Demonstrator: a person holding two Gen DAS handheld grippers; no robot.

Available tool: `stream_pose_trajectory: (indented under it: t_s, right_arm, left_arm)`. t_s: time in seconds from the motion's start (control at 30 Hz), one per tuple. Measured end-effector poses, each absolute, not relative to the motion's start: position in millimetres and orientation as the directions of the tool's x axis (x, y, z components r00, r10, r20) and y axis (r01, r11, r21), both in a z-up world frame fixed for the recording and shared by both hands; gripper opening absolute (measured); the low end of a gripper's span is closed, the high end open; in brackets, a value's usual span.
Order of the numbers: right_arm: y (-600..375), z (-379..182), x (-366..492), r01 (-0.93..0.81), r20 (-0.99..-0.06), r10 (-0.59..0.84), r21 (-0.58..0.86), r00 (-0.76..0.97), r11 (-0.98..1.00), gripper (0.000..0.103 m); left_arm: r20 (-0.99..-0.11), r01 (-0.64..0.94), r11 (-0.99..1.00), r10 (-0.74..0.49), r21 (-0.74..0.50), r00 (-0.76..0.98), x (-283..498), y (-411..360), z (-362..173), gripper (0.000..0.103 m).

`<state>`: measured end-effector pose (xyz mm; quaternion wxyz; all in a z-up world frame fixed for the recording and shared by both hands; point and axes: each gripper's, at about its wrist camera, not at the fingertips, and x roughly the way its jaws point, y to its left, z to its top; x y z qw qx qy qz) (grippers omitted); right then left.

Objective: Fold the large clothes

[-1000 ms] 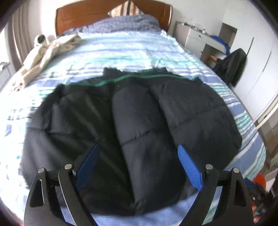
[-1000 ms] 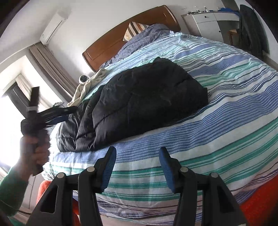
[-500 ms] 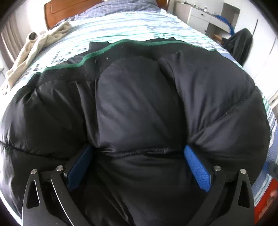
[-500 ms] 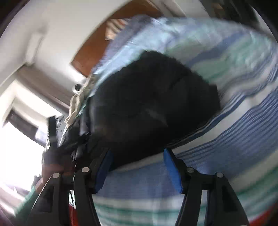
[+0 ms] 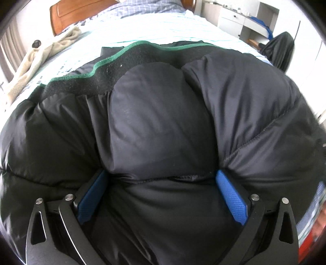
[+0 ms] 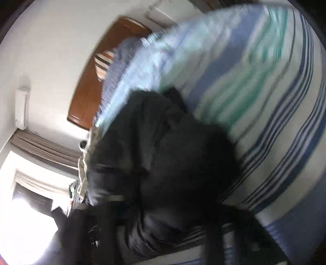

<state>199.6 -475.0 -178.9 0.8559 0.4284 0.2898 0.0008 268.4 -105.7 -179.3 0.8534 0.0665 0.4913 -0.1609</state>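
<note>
Since the earlier frame, left gripper advances, jaws spread, straddling the black jacket on the bed. I close on the seam; right gripper state indeterminate through blur.

We are in a home bedroom: a bed with striped bedding and wooden headboard, curtains by the window, a white dresser.
</note>
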Motion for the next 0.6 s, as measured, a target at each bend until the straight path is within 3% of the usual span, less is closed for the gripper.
stream_pose_trajectory:
  t_s: [0.2,0.27,0.37,0.5,0.6]
  right_arm:
    - [-406.2,-97.4,183.0,0.034,-0.404,0.213,0.522,0.89,0.852,0.022]
    - [-385.7,-79.8,179.6,-0.022,-0.379,0.21,0.443,0.901,0.896,0.022]
    - [-362.8,-63.3,167.6,-0.076,-0.355,0.206,0.347,0.912,0.935,0.022]
    - [-329.9,-49.2,156.1,-0.123,-0.334,0.186,0.199,0.924,0.972,0.022]
    - [-294.2,-43.0,150.0,-0.174,-0.313,0.173,0.025,0.934,0.984,0.022]
  left_arm:
    - [-0.887,0.345,0.939,-0.169,-0.012,0.43,270.2,-107.2,-169.6,0.102]
    - [-0.905,0.357,0.934,-0.162,-0.012,0.393,270.0,-100.1,-151.2,0.089]
    - [-0.869,0.39,0.921,-0.202,-0.012,0.451,259.3,-74.0,-94.4,0.088]
    - [-0.817,0.507,0.851,-0.387,-0.138,0.427,259.4,-59.6,-6.3,0.093]
    - [-0.789,0.622,0.767,-0.475,-0.154,0.39,260.7,-81.4,47.3,0.099]
